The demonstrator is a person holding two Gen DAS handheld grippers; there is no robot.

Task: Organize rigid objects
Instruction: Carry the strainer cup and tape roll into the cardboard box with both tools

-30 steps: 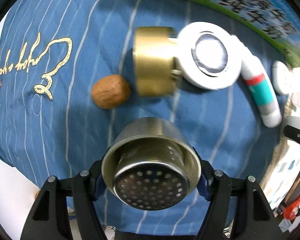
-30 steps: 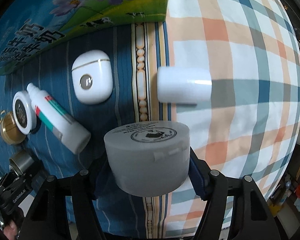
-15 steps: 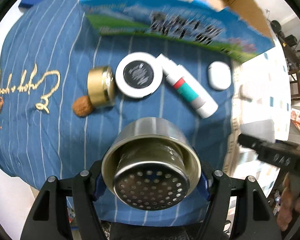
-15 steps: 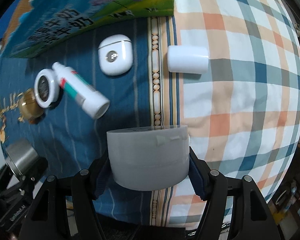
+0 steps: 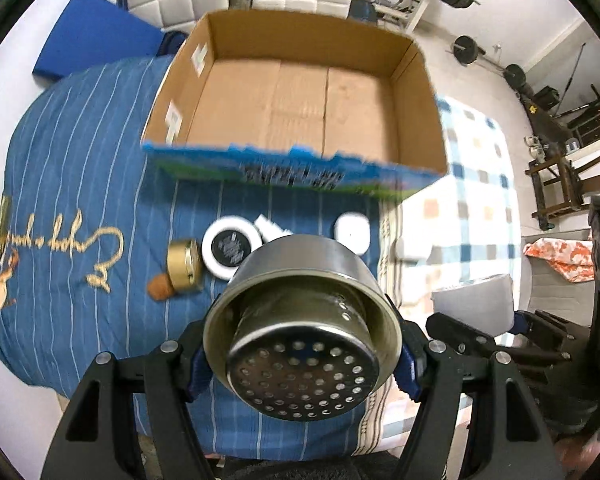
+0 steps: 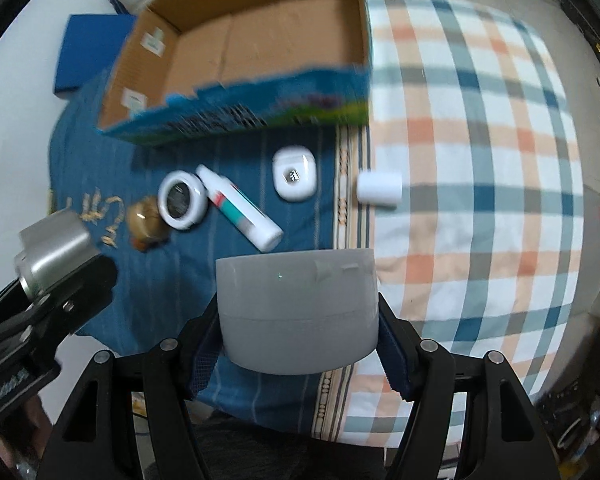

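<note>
My left gripper point(image 5: 302, 354) is shut on a steel perforated strainer cup point(image 5: 302, 332), held high above the bed. My right gripper point(image 6: 298, 332) is shut on a grey round container point(image 6: 298, 308); it also shows in the left wrist view point(image 5: 474, 304). An open cardboard box point(image 6: 260, 52) stands at the far side, seen in the left wrist view too point(image 5: 300, 100). On the blue cover lie a gold jar point(image 6: 144, 216), a white round jar point(image 6: 182, 200), a white tube point(image 6: 240, 208), a white earbud case point(image 6: 294, 174) and a white cylinder point(image 6: 380, 188).
A brown nut point(image 5: 160, 286) lies beside the gold jar point(image 5: 184, 266). A plaid sheet point(image 6: 480, 160) covers the right part of the bed. A blue mat point(image 5: 88, 40) and gym weights point(image 5: 466, 50) are on the floor beyond.
Both grippers have risen and pulled back from the bed with their loads. The objects look smaller and the open box has come into view.
</note>
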